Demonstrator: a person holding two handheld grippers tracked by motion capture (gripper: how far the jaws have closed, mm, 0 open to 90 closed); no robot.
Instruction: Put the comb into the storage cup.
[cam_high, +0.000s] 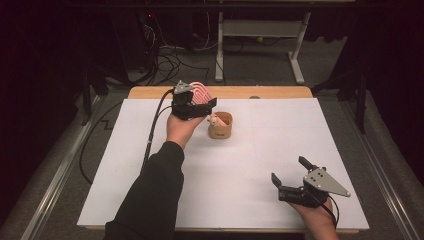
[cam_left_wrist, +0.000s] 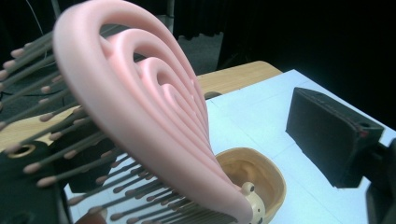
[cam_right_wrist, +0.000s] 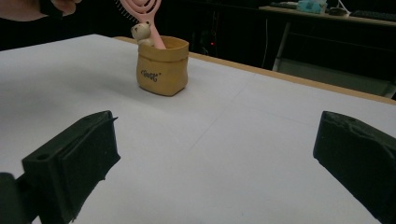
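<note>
I'd regrip the light, stiff pink hairbrush (cam_left_wrist: 140, 107) at its rim; my left gripper (cam_high: 192, 104) stands released around it.

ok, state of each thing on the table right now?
pink hairbrush: handle end down in the holder, leaning, head up between the left gripper's jaws
tan holder: upright on the white sheet, bear figure at its rim
left gripper: jaws open around the brush head
right gripper: open, empty, apart from the holder
</note>
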